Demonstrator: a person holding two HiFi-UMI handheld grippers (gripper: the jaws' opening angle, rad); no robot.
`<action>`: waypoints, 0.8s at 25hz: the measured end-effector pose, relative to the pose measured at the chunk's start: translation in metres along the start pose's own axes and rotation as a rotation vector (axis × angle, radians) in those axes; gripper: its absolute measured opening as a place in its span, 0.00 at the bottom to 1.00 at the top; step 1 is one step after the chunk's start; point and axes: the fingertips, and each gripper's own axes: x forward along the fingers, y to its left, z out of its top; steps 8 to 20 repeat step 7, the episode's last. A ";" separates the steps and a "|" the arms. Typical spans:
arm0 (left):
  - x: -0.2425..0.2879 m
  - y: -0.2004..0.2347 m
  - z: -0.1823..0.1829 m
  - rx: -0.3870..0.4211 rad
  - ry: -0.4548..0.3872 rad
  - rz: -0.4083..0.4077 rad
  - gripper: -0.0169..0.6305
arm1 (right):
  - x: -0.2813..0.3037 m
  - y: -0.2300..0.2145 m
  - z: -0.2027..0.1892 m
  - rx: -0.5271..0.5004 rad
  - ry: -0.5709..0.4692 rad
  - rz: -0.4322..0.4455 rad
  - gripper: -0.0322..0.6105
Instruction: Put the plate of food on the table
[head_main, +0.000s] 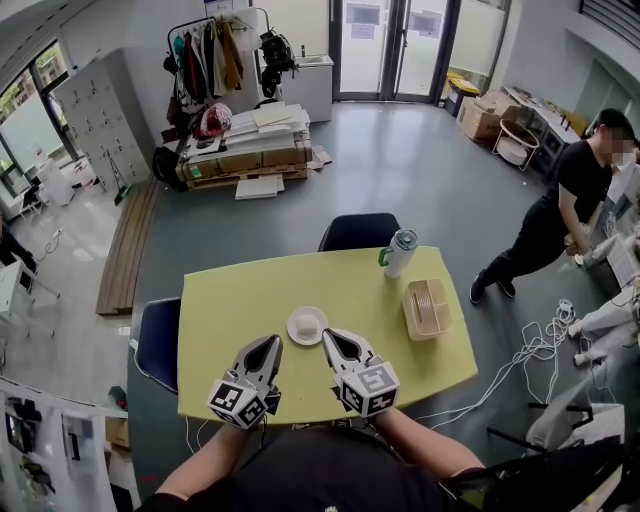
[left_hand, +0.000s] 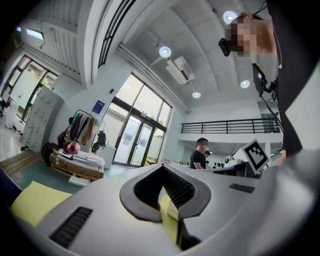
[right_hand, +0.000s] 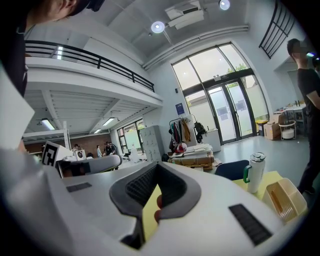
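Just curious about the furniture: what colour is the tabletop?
Yellow-green tabletop; the head view shows it best.

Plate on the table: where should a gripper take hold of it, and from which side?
Take the plate by its rim, one of the fingers over the lip and one under. It lies flat and shallow on the table, so only the edge gives a hold. Come in low from the near right, where the right gripper is already closest.

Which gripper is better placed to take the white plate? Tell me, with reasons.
Right, narrowly. The right gripper's shut tip lies almost against the white plate's rim on the yellow table; the left gripper, also shut and empty, sits slightly farther off.
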 end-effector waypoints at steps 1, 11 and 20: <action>0.001 0.000 -0.001 -0.001 0.000 0.000 0.04 | 0.000 -0.001 0.000 -0.001 0.000 0.000 0.07; 0.000 0.002 -0.007 0.002 0.005 0.002 0.04 | 0.002 -0.003 -0.006 -0.003 0.003 0.000 0.07; 0.000 0.002 -0.007 0.002 0.005 0.002 0.04 | 0.002 -0.003 -0.006 -0.003 0.003 0.000 0.07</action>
